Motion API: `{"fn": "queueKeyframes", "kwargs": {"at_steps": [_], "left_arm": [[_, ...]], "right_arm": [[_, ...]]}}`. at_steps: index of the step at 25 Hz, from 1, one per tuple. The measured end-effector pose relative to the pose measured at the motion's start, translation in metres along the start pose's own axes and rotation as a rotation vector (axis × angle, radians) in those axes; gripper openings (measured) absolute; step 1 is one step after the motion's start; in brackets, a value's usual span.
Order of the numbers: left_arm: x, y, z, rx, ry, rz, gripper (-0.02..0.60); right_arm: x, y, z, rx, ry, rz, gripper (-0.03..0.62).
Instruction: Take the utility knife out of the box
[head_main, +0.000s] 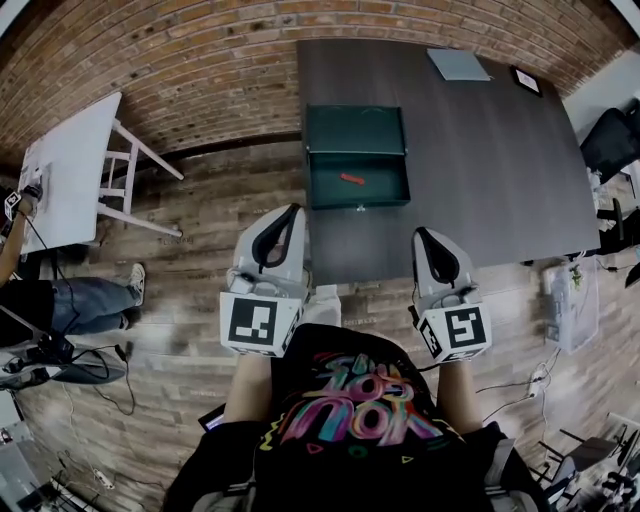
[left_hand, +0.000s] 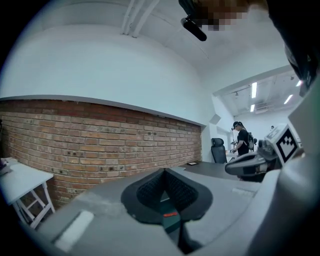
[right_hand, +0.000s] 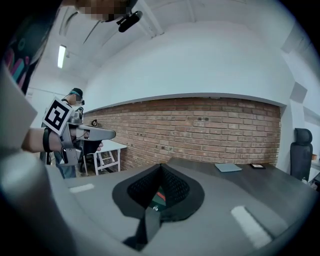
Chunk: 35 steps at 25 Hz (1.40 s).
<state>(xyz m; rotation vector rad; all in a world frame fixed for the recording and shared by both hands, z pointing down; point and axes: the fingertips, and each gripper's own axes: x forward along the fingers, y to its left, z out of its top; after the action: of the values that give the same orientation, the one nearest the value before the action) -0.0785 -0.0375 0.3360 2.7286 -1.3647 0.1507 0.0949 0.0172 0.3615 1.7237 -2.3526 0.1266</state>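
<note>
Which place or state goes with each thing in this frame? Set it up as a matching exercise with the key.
Things:
1. utility knife
2. green box
3. grey pad
4. white table

Places or states:
A. lying at the far end of the dark table
B. standing apart, left of the dark table
C. lying inside the green box
D. open, by the dark table's left edge

Pairs: 1-C, 2-D, 3-A, 4-B

Red utility knife (head_main: 352, 179) in open green box (head_main: 385, 186)
</note>
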Motion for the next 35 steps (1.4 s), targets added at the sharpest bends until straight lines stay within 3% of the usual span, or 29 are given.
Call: {"fn": "queueKeyframes", "kwargs": {"at_steps": [11,18,35], "left_arm": [[0.049,0.008,0.002,0.012,0.026,-0.040,0.000],[0.074,0.007,0.016,0.025,0.010,-0.015,0.000],[0.095,0.015,0.015,0.018,0.009,0.086,0.000]], "right_arm": [[0.038,-0.027,0.005,0.020,0.002,-0.016,0.000],[0.058,-0.050,0.008,0.036,-0.006,0.020,0.000],[0.097,-0.043,0.015,0.023,-0.036,0.273,0.001]]}}
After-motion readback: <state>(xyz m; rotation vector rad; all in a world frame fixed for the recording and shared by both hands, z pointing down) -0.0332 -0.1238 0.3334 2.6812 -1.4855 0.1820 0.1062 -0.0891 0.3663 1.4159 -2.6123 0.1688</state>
